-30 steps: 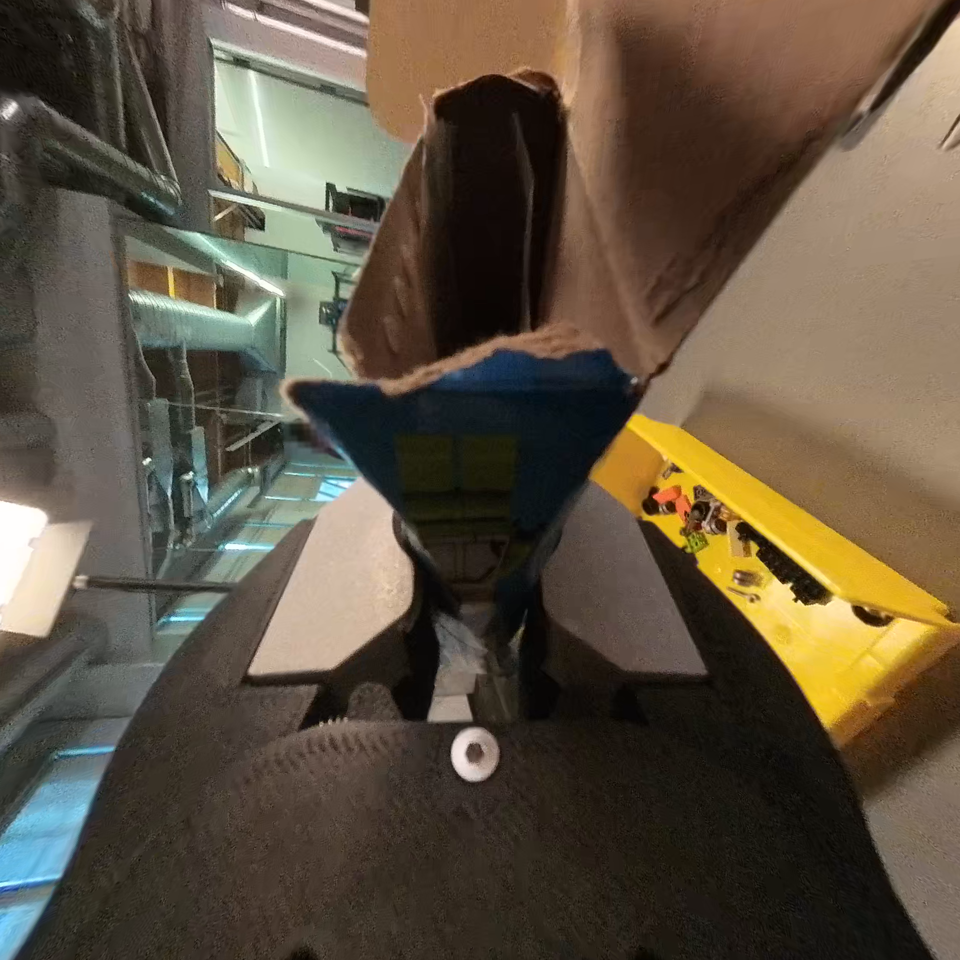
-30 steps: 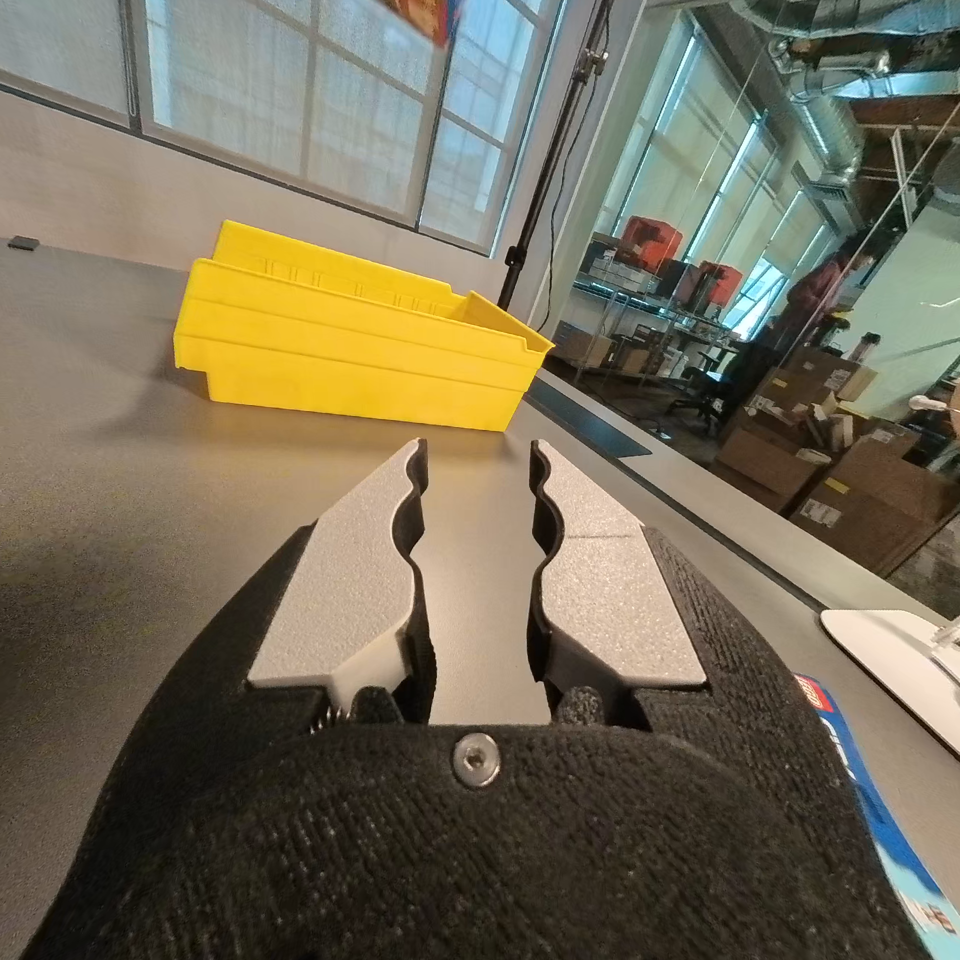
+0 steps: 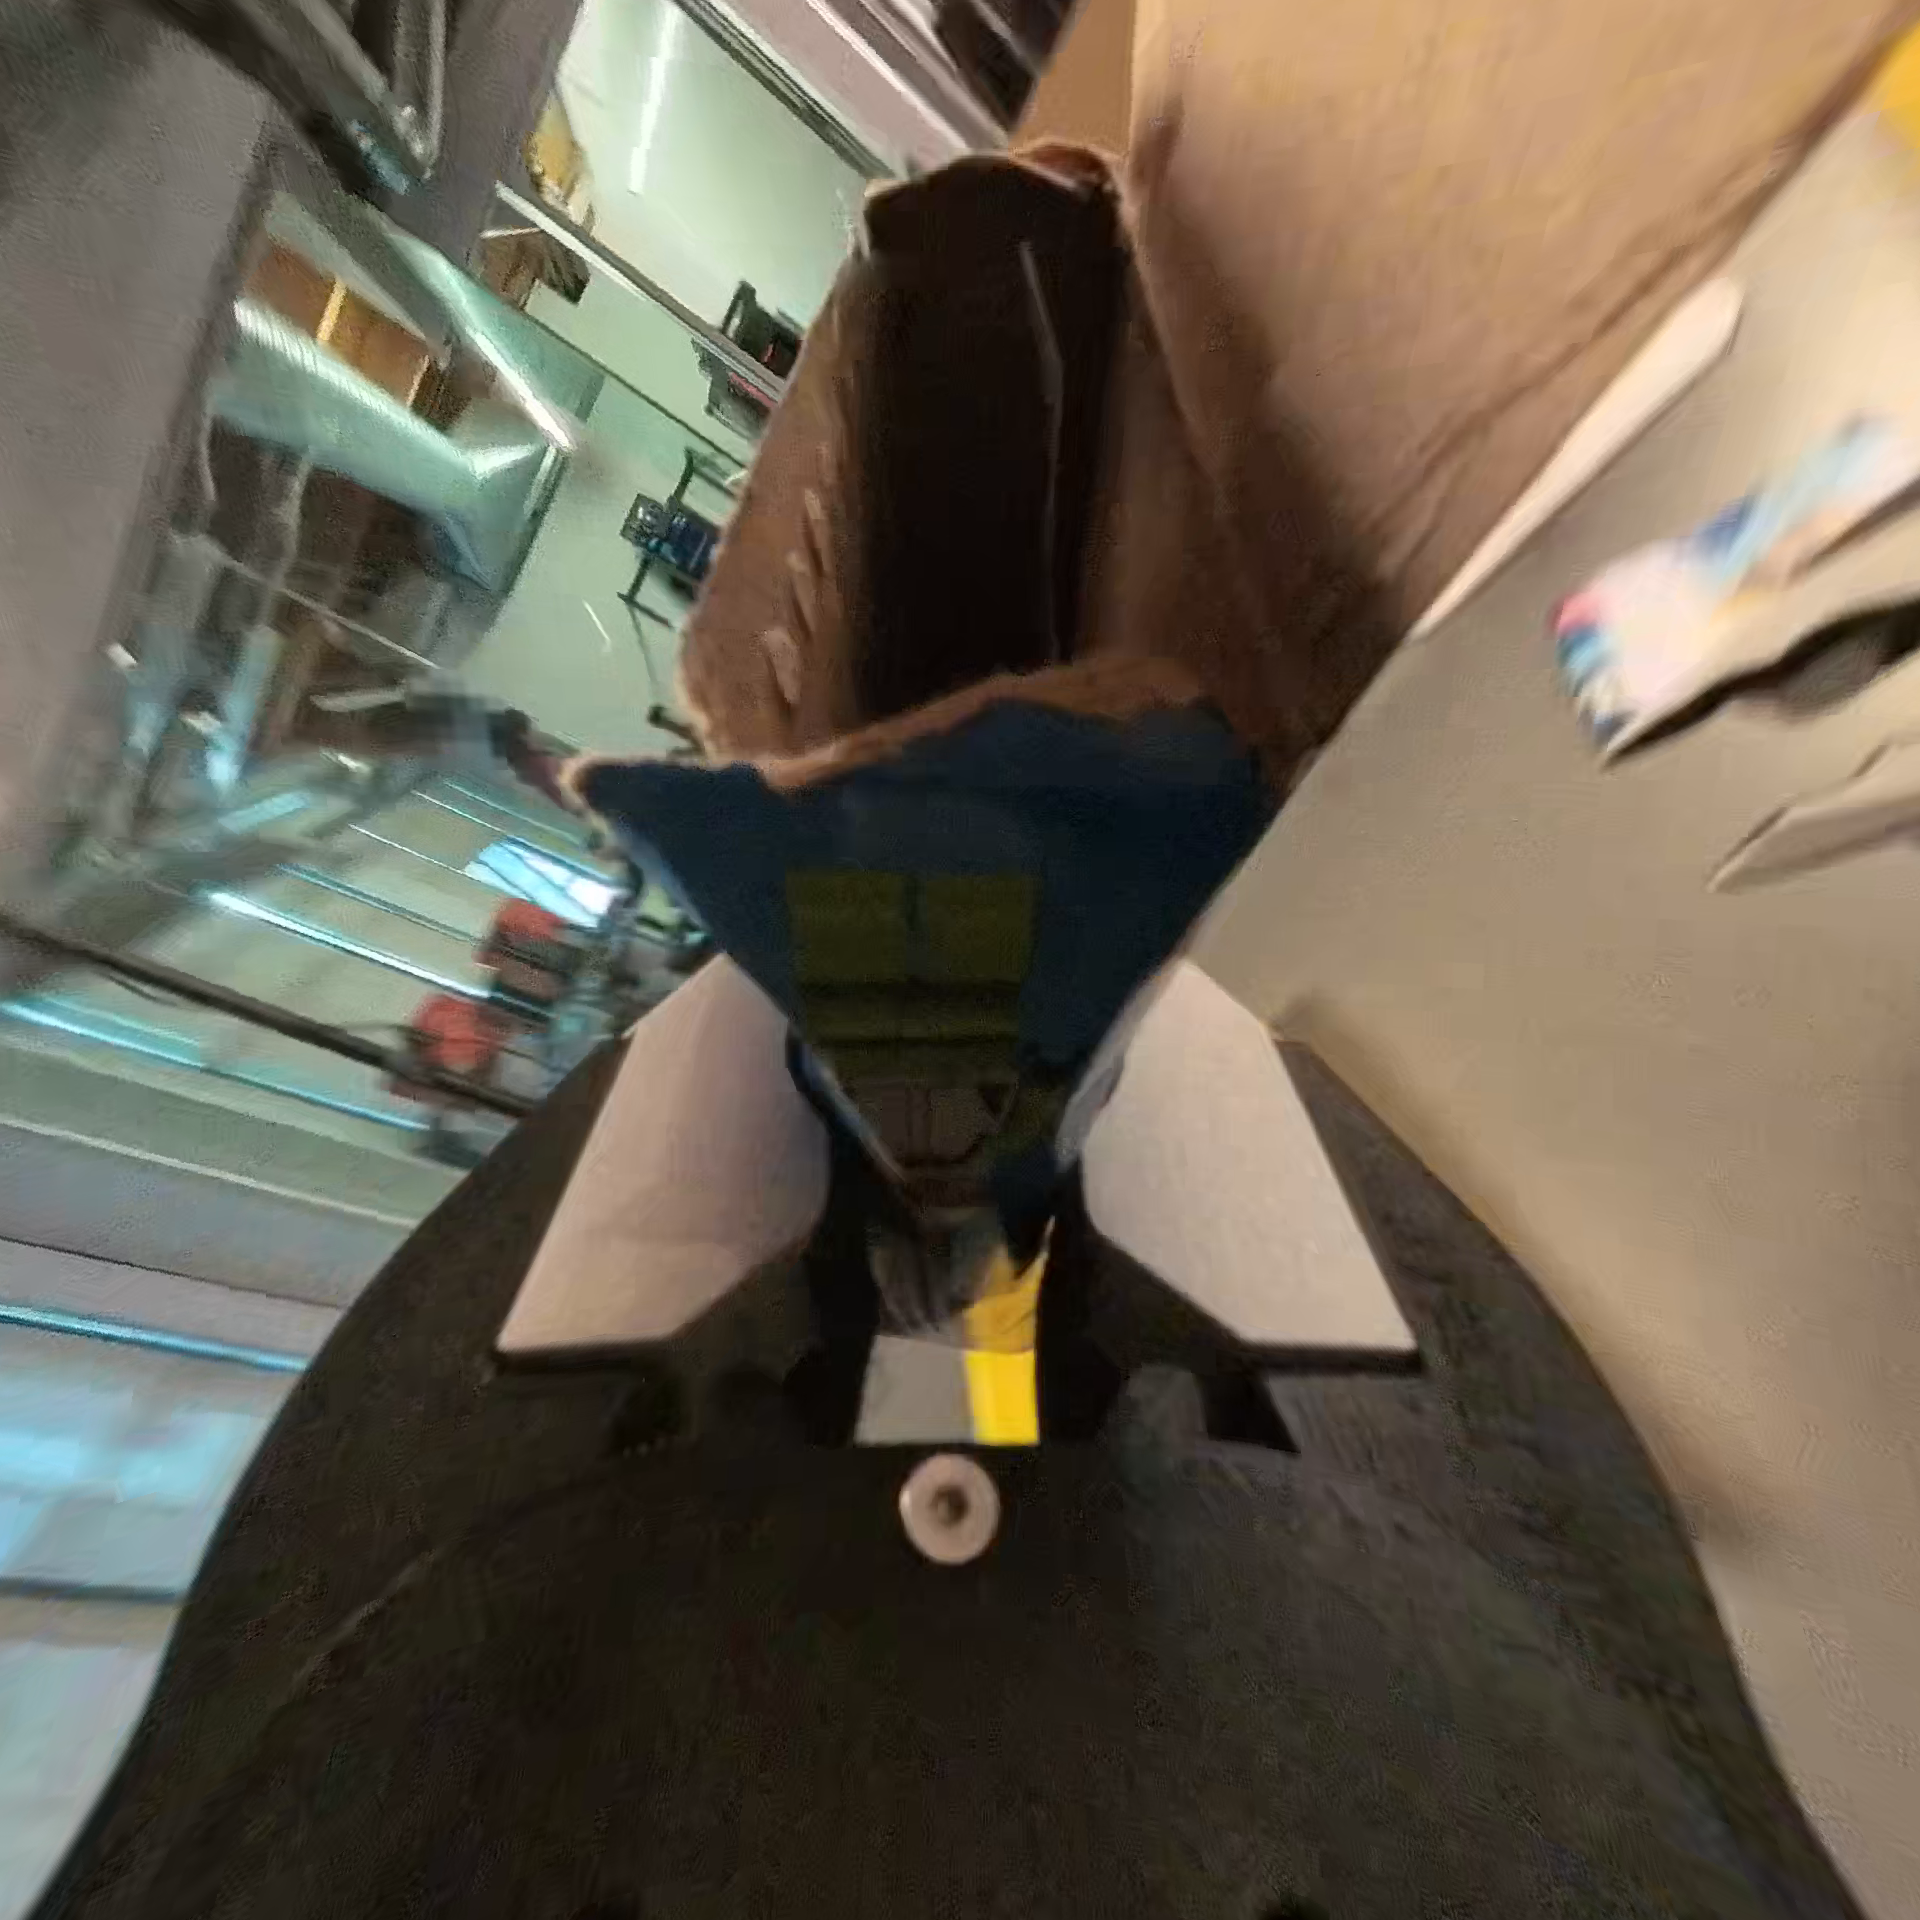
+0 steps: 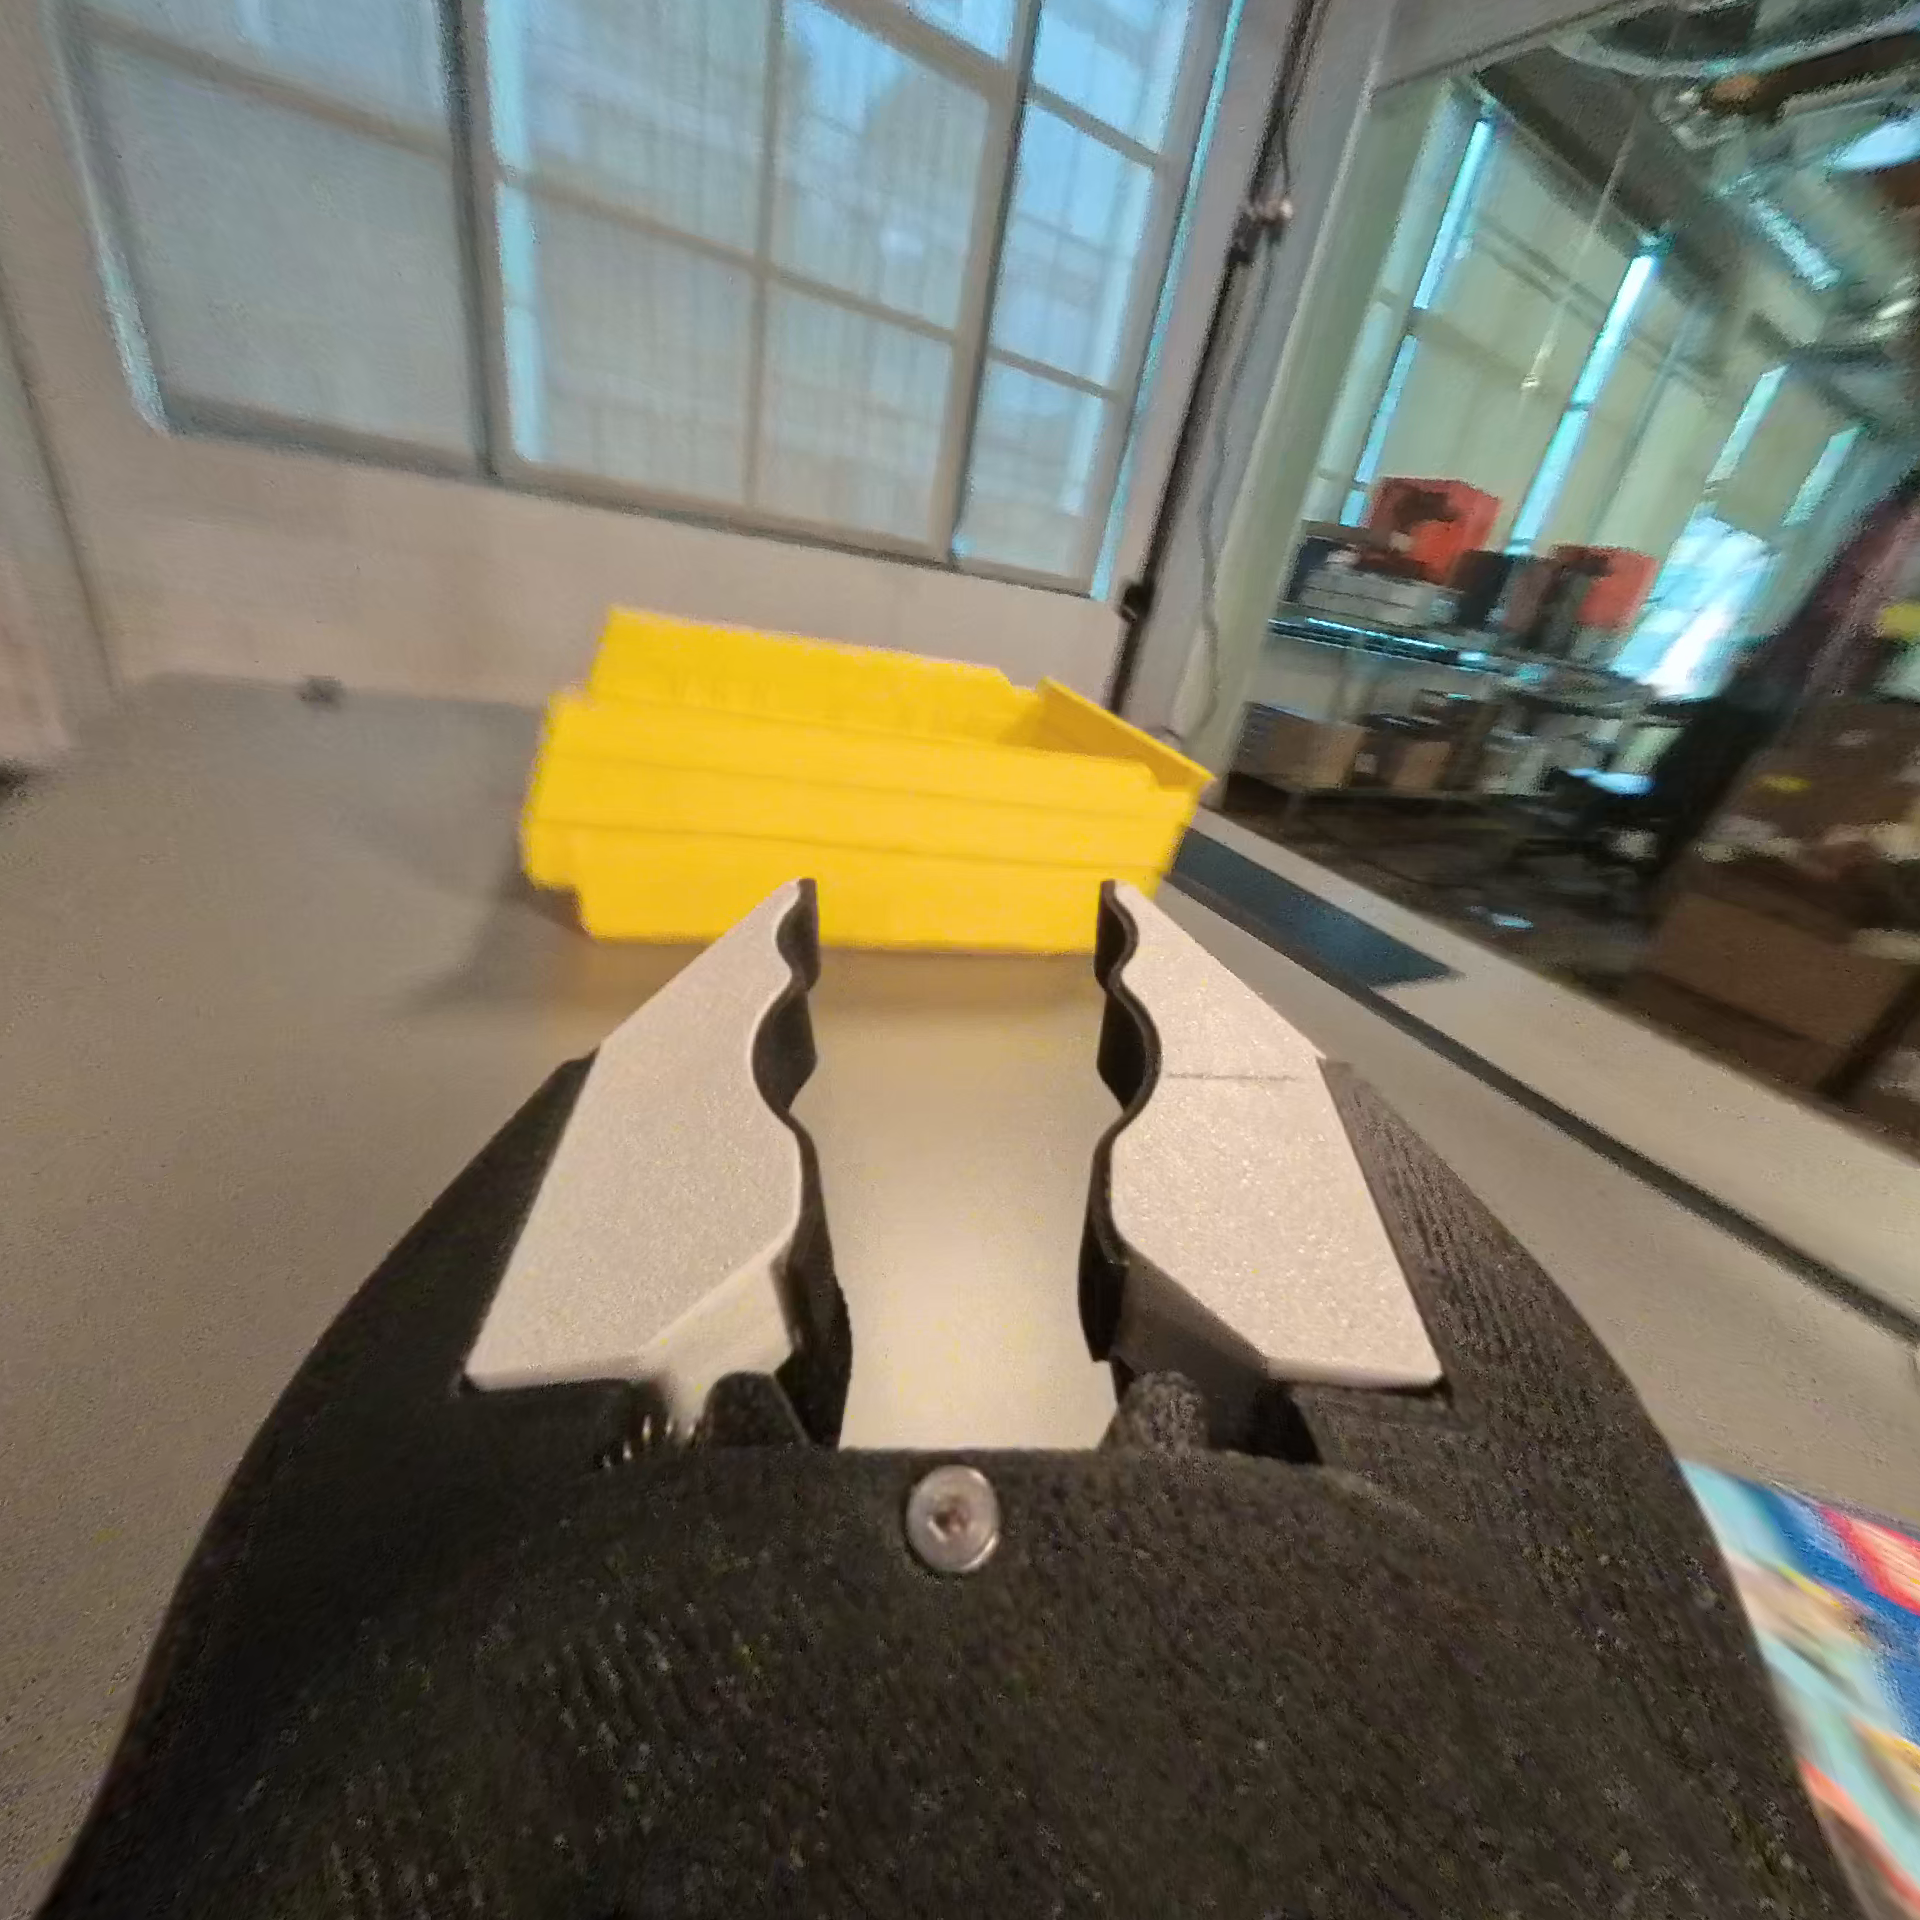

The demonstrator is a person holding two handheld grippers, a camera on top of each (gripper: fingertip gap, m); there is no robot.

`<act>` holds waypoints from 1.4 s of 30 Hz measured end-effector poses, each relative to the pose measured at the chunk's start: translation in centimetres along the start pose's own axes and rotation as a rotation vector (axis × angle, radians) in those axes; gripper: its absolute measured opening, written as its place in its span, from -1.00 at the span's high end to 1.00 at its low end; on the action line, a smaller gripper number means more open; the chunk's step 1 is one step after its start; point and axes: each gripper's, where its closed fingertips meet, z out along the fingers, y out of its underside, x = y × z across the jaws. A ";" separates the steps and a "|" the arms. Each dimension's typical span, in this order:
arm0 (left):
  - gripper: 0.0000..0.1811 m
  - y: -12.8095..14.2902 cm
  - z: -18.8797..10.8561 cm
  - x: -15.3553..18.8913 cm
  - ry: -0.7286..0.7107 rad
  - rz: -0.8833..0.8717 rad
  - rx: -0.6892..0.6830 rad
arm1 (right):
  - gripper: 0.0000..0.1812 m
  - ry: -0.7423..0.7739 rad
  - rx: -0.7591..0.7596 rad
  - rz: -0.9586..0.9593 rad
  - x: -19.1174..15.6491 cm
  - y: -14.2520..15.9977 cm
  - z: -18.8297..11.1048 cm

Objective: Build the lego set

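Left gripper (image 3: pixel 951 1101): we see its fingers (image 3: pixel 686 1174) pinching the torn blue flap of the lego box (image 3: pixel 935 582). The box's long axis runs away from the camera, open brown end facing us, held off the grey tabletop (image 3: pixel 1621 1039). Right gripper (image 4: pixel 956 914): fingers spread, nothing between them, low over the tabletop, aimed at the yellow bin (image 4: pixel 831 821) farther off. Printed booklet (image 4: pixel 1839 1662) at near right. Windows (image 4: pixel 623 260) and shelving (image 4: pixel 1455 644) behind.

Yellow bin (image 4: pixel 852 821), grey table (image 4: pixel 208 1039), blue-and-brown torn box (image 3: pixel 935 831), black-and-grey tools.
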 end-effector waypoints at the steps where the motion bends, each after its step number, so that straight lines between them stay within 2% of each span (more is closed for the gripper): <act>1: 0.62 0.5 0.4 -0.2 0.008 -0.140 0.053 | 0.40 -0.049 0.053 0.096 -0.4 -1.6 0.6; 4: 0.64 1.4 1.6 -0.7 0.086 -0.628 0.295 | 0.23 -0.247 0.211 0.402 -1.8 -7.0 3.3; 6: 0.65 1.5 2.1 -0.5 0.191 -0.919 0.483 | 0.04 -0.364 0.291 0.583 -2.1 -10.2 5.6; 8: 0.66 2.3 2.8 -0.2 0.251 -1.097 0.602 | -0.11 -0.429 0.342 0.688 -1.7 -12.5 7.9; 9: 0.66 2.8 3.3 0.1 0.273 -1.150 0.626 | -0.11 -0.456 0.350 0.708 -1.7 -13.2 9.0; 11: -0.07 3.7 4.2 0.9 0.326 -1.226 0.654 | -0.07 -0.519 0.343 0.756 -1.8 -13.9 10.8; 13: 0.09 4.4 4.9 1.7 0.396 -1.300 0.681 | 0.23 -0.637 0.310 0.797 -2.7 -14.2 11.9; 15: 0.26 5.2 5.2 2.0 0.425 -1.359 0.718 | 0.45 -0.677 0.261 0.816 -2.9 -14.0 12.9; 17: 0.43 6.7 5.4 1.9 0.391 -1.427 0.727 | 0.50 -0.681 0.164 0.783 -2.9 -13.2 14.0; 18: 0.52 7.7 5.5 2.2 0.382 -1.479 0.692 | 0.52 -0.674 0.112 0.759 -2.6 -13.0 14.5; 20: 0.20 10.9 4.7 3.4 0.275 -1.540 0.576 | 0.53 -0.585 0.006 0.656 -0.6 -12.9 15.5; 21: 0.15 12.9 3.8 4.2 0.163 -1.527 0.503 | 0.54 -0.513 -0.061 0.576 0.9 -12.8 16.1; 23: 0.12 16.6 2.0 6.8 -0.073 -1.395 0.313 | 0.55 -0.465 -0.237 0.424 2.4 -12.6 17.2; 24: 0.11 18.1 1.8 8.5 -0.143 -1.303 0.192 | 0.56 -0.465 -0.366 0.342 2.4 -11.8 17.7; 26: 0.13 19.8 2.6 12.6 -0.117 -1.139 -0.039 | 0.56 -0.432 -0.641 0.086 2.7 -9.2 18.1; 27: 0.16 20.1 3.3 14.2 -0.081 -1.112 -0.104 | 0.56 -0.414 -0.747 -0.029 3.0 -8.4 18.1; 28: 0.30 20.4 3.8 15.2 -0.062 -1.097 -0.155 | 0.57 -0.408 -0.800 -0.097 3.0 -8.4 18.2; 30: 0.73 20.8 4.7 16.4 -0.060 -1.094 -0.222 | 0.59 -0.438 -0.849 -0.081 2.0 -8.9 18.4; 31: 0.94 21.2 4.9 16.2 -0.119 -1.118 -0.254 | 0.59 -0.431 -0.943 -0.097 2.0 -7.7 18.0; 32: 0.95 20.7 5.2 16.6 -0.109 -1.125 -0.252 | 0.58 -0.418 -1.023 -0.165 2.4 -6.8 17.5; 33: 0.96 20.2 5.6 16.8 -0.120 -1.134 -0.262 | 0.59 -0.401 -1.033 -0.207 2.5 -7.4 17.8; 35: 0.97 19.6 5.9 17.1 -0.166 -1.113 -0.292 | 0.60 -0.394 -0.962 -0.219 1.6 -9.7 19.1; 36: 0.97 19.3 6.1 17.4 -0.181 -1.113 -0.298 | 0.61 -0.402 -0.991 -0.202 1.2 -9.6 19.0; 38: 0.97 18.5 6.5 17.9 -0.187 -1.119 -0.306 | 0.60 -0.383 -1.195 -0.360 2.3 -6.8 17.1; 39: 0.98 18.2 6.5 18.0 -0.204 -1.117 -0.305 | 0.61 -0.387 -1.186 -0.391 2.1 -7.0 17.4; 41: 0.98 17.6 6.6 18.3 -0.220 -1.100 -0.300 | 0.62 -0.403 -1.091 -0.267 0.3 -8.5 19.0; 42: 0.98 17.4 6.7 18.4 -0.228 -1.089 -0.302 | 0.62 -0.397 -1.127 -0.236 0.3 -8.1 18.9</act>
